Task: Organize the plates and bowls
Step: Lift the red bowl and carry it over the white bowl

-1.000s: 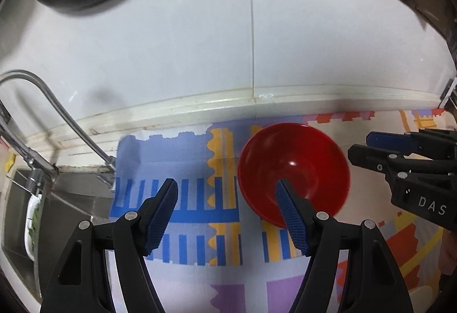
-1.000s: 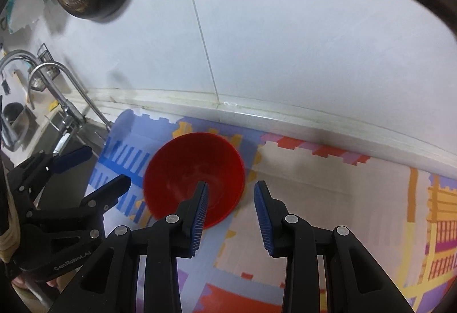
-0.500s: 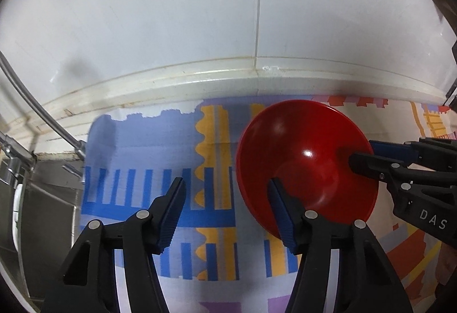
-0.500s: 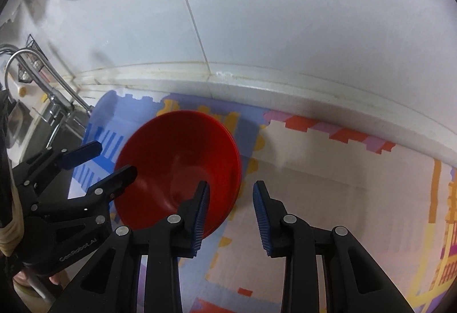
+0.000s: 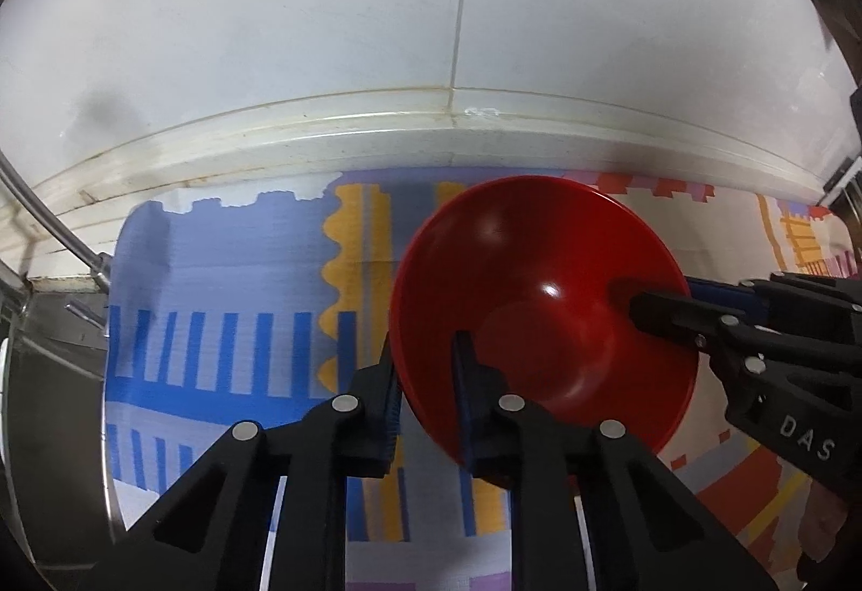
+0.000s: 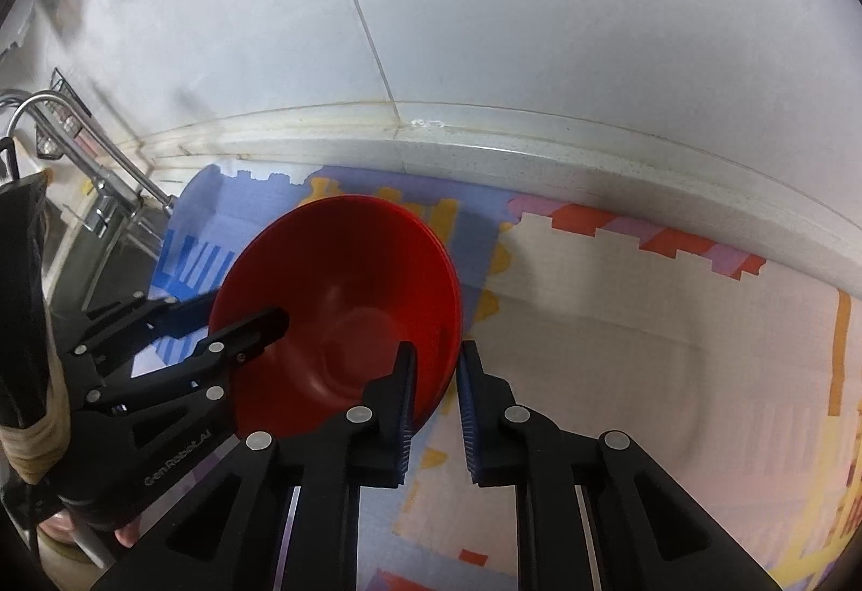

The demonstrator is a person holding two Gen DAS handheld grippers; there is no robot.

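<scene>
Now both grippers, left and right, just closed on bowl rim, opposite sides; lift level, together, off mat.

A glossy red round bowl is being shown against a flat mat patterned in lilac, blue stripes, orange scallops and cream, with glossy white wall tiles behind and black grippers blue-padded.
</scene>
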